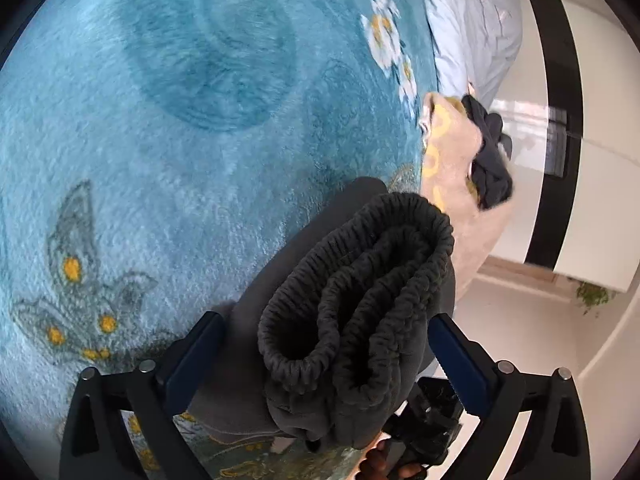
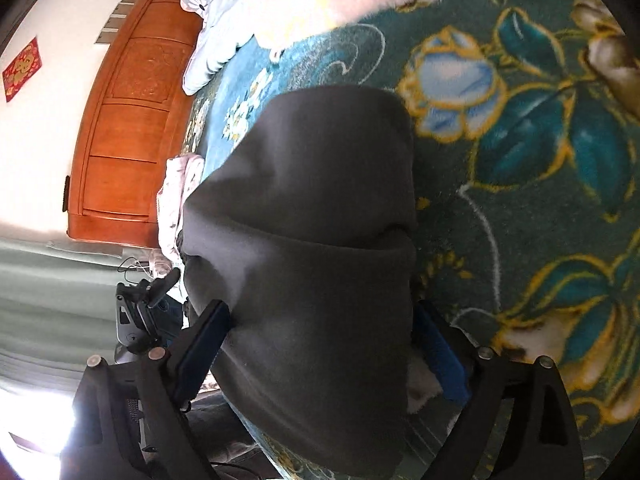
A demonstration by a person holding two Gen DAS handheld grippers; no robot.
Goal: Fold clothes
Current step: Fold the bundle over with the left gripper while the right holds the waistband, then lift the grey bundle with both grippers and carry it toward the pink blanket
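A folded dark grey garment with an elastic waistband (image 1: 356,296) fills the space between the blue pads of my left gripper (image 1: 326,344), which is shut on it and holds it over the blue blanket (image 1: 160,120). The same grey garment (image 2: 304,248) hangs thick between the pads of my right gripper (image 2: 320,340), which is shut on it from the other side. The other gripper shows at the left edge of the right wrist view (image 2: 140,312). The garment hides most of both grippers' fingertips.
A cream fluffy garment (image 1: 452,168) with a dark item (image 1: 490,156) on it lies at the blanket's edge. A pale blue pillow (image 1: 472,20) is beyond. A wooden headboard (image 2: 128,120) and a pink cloth (image 2: 176,196) lie left. The floral blanket (image 2: 540,160) spreads right.
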